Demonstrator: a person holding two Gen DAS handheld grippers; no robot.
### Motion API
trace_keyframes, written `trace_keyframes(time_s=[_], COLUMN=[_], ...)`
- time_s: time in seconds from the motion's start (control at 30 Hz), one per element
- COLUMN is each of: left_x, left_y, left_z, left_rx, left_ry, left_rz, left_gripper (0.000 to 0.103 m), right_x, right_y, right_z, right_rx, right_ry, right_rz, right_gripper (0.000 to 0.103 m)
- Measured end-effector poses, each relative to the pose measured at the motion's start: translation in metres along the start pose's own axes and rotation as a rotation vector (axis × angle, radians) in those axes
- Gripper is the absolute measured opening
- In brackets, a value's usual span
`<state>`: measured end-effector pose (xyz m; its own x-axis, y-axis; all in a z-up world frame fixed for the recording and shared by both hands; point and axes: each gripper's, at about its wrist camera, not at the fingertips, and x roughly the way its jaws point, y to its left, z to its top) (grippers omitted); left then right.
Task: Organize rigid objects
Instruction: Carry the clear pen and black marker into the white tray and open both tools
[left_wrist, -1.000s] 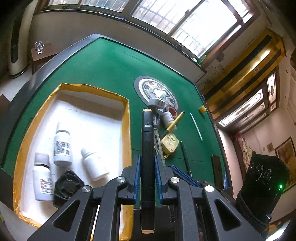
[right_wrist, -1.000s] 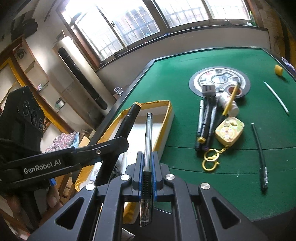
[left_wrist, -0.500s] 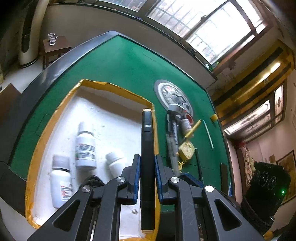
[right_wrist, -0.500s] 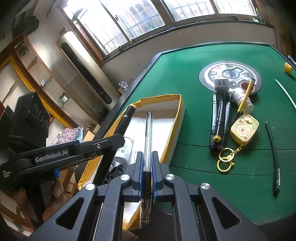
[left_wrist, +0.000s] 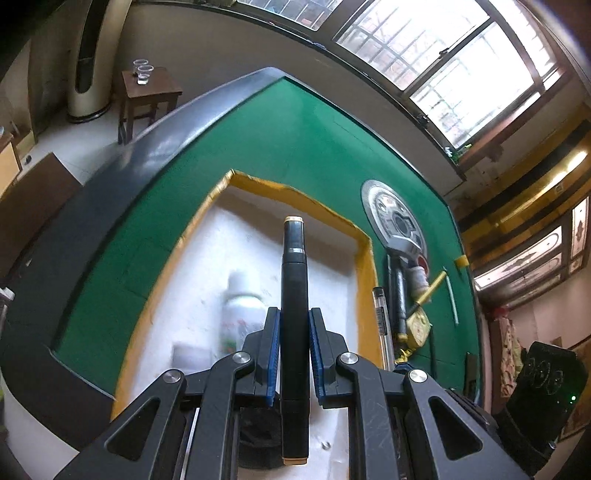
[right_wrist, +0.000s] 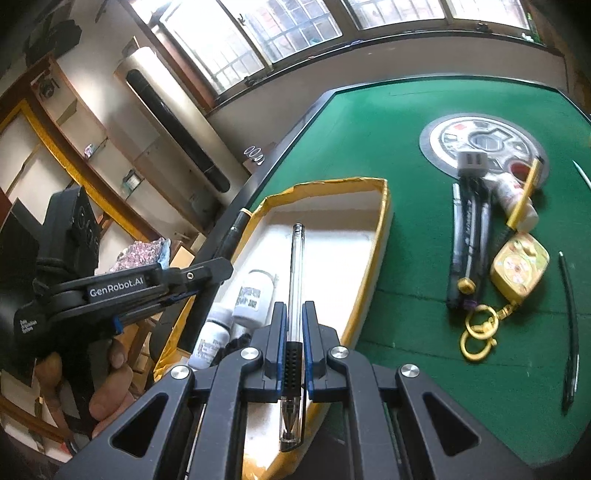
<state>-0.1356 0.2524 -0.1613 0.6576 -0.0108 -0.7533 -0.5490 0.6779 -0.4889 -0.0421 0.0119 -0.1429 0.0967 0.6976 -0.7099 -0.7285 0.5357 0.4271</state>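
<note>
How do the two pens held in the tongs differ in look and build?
The marker in the left tongs is thick, opaque and black with gold-rimmed ends; the pen in the right tongs is thin and clear, with a black ribbed grip. The marker's ends are blunt; the pen shows a pointed tip toward the camera. Both are clamped lengthwise over the white box.

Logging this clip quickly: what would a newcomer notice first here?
Each hand-held gripper is shut on a pen above the yellow-edged box: the left holds a black marker, the right a clear pen. White bottles lie in the box; more pens and a yellow keychain lie on the green table.
</note>
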Motion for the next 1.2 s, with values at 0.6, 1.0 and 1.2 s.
trace_keyframes(time_s=[0.6, 1.0, 1.2], left_x=[0.058, 0.078, 0.077], left_y=[0.025, 0.022, 0.02], left_z=[0.041, 0.041, 0.041], left_rx=[0.091, 0.153, 0.159], left_ry=[0.1, 0.106, 0.102], left_rz=[0.2, 0.265, 0.254], left_gripper=[0.015, 0.015, 0.015], right_x=[0.077, 0.098, 0.1], right_y=[0.01, 0.014, 0.015], right_z=[0.037, 0.037, 0.035], right_rx=[-0.097, -0.162, -0.18], right_ry=[0.092, 0.145, 0.149], right_rz=[-0.135, -0.236, -0.256], right_gripper=[0.008, 0.008, 0.008])
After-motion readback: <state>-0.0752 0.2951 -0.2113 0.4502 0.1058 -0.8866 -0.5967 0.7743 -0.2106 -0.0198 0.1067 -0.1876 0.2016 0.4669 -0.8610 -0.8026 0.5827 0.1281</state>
